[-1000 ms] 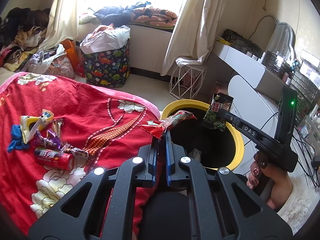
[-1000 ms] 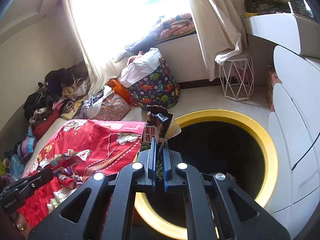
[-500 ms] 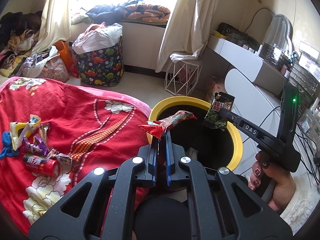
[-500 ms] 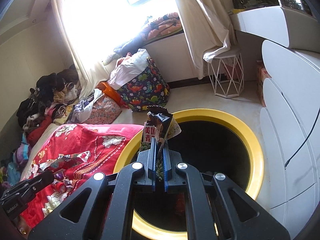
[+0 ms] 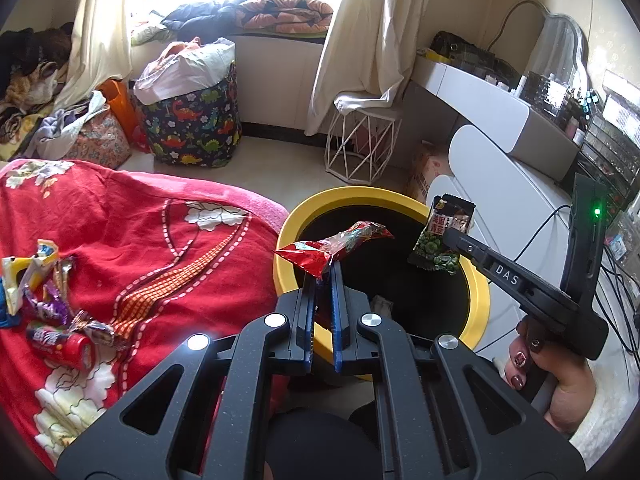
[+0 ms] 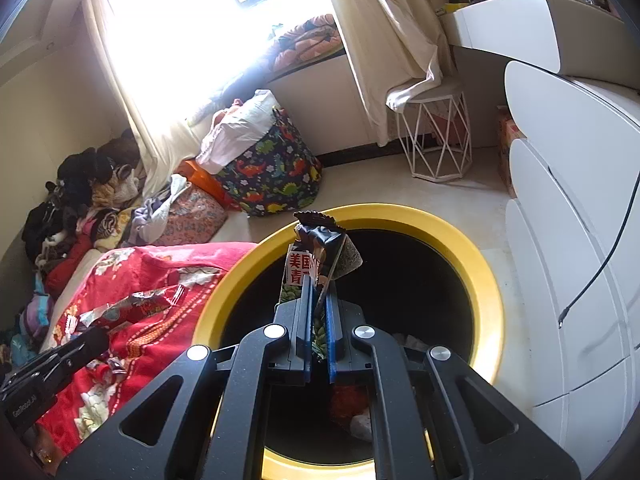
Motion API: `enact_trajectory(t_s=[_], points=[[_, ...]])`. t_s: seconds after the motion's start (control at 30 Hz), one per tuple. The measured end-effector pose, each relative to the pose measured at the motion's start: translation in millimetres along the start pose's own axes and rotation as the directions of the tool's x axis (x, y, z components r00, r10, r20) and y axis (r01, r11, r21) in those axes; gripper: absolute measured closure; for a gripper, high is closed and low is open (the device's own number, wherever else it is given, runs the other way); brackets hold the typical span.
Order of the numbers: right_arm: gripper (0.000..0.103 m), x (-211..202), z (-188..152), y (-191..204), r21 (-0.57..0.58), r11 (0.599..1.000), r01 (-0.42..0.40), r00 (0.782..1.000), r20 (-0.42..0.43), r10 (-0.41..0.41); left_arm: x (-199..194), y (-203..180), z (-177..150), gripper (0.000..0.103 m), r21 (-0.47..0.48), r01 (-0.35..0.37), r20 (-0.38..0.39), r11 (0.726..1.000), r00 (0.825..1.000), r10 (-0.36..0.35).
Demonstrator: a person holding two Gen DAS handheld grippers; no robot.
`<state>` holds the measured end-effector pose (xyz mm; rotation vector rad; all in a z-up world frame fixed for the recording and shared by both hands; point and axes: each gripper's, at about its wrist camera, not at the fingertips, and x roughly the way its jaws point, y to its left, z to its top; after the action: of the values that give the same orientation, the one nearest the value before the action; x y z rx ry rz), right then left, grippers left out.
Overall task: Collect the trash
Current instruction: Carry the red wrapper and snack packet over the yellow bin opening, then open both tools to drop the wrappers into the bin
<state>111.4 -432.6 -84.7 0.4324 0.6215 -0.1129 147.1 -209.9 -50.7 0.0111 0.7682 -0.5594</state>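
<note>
Bedroom, bright window at the far wall with cream curtains (image 5: 360,48). Bed with a red flowered blanket (image 5: 132,240) on the left, white rounded drawers (image 6: 572,208) on the right, a white wire stool (image 5: 362,140) and a dinosaur-print basket (image 5: 192,124) heaped with laundry on the far floor. Clothes piled far left.

Yellow-rimmed bin (image 5: 482,304) with a black inside stands on the floor just beside the bed's right edge. Some scraps lie at its bottom.

Left tongs (image 5: 323,276) are clenched on a red wrapper (image 5: 336,246). The wrapper's long axis runs left-near to right-far, rising slightly, its far end out over the bin mouth and its near end over the rim.

Right tongs (image 6: 318,284) are clenched on a dark pea-snack packet (image 6: 320,248). The packet stands roughly upright, crimped end up, over the left part of the bin opening. From the left view it hangs over the far right side of the bin, tilted a little.

More trash sits on the blanket, left side: a red can (image 5: 60,342) on its side, a purple wrapper (image 5: 52,306), a yellow-white wrapper (image 5: 24,272), all close together.
</note>
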Motion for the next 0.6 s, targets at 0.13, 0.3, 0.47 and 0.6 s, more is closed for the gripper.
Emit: enact_trajectory(t_s=[0.13, 0.3, 0.47, 0.6], points=[[0.097, 5.0, 0.2, -5.5, 0.014, 1.0, 0.004, 1.0, -0.024, -0.004, 11.5, -6.1, 2.8, 0.1, 0.009, -0.001, -0.016, 1.0, 1.0, 0.001], [0.097, 7.3, -1.0, -10.3, 0.033, 0.999, 0.009, 0.999, -0.041, -0.008, 28.3, -13.8, 7.1, 0.1, 0.026, 0.0, -0.044, 1.0, 0.999, 0.001], [0.096, 7.6, -1.7, -13.7, 0.037, 0.999, 0.018, 0.999, -0.049, -0.016, 44.6, -19.4, 9.9, 0.1, 0.042, 0.008, -0.078, 0.999, 0.997, -0.005], [0.095, 7.0, -1.7, -16.0, 0.044, 0.999, 0.029, 0.998, -0.049, -0.027, 55.0, -21.3, 13.1, 0.1, 0.047, 0.008, -0.092, 0.999, 0.996, -0.004]])
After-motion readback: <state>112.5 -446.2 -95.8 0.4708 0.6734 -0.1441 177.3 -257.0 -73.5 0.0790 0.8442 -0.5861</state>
